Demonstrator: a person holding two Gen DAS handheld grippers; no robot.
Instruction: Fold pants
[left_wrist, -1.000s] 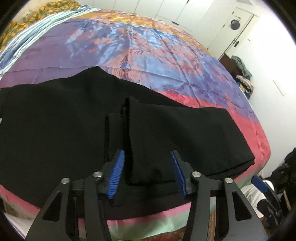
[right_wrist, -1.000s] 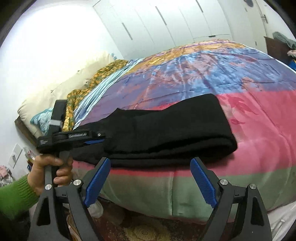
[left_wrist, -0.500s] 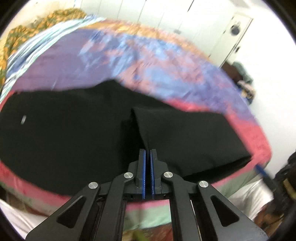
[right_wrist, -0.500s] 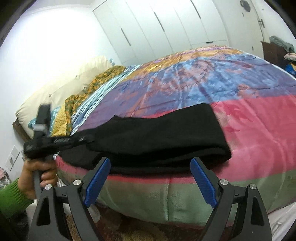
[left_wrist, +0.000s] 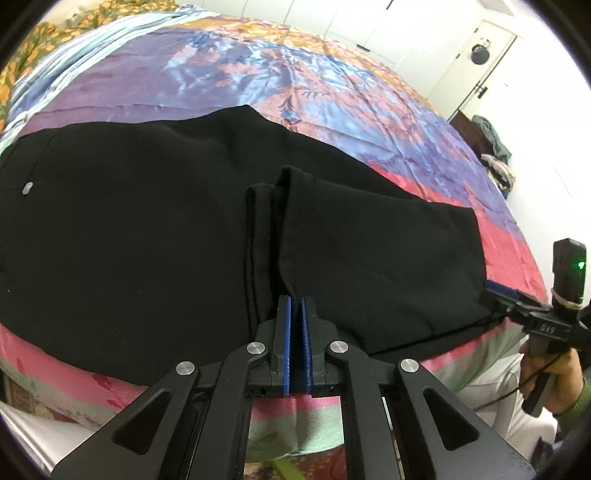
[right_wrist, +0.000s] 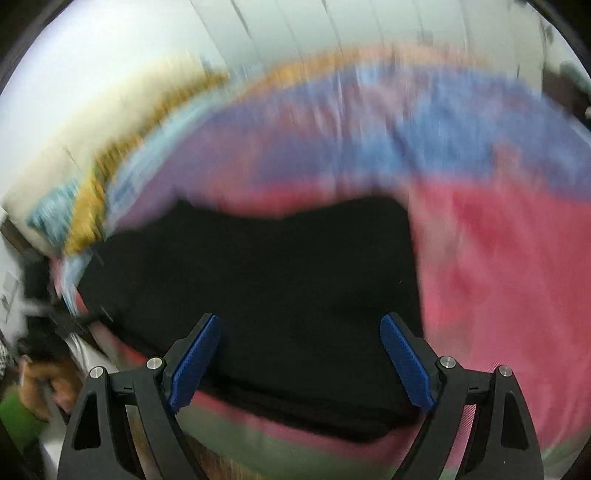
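Fingers of left gripper (left_wrist: 294, 314) pinch hem of black pants (left_wrist: 147, 236), lower centre; right gripper (right_wrist: 301, 363) fingers spread over pants, blurred bedspread (right_wrist: 498, 258) behind.

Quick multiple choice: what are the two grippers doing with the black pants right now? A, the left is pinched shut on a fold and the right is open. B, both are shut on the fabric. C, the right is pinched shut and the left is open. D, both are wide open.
A: the left gripper has its blue pads pressed together on a raised fold of the black pants, while the right gripper has its pads spread wide over the fabric.
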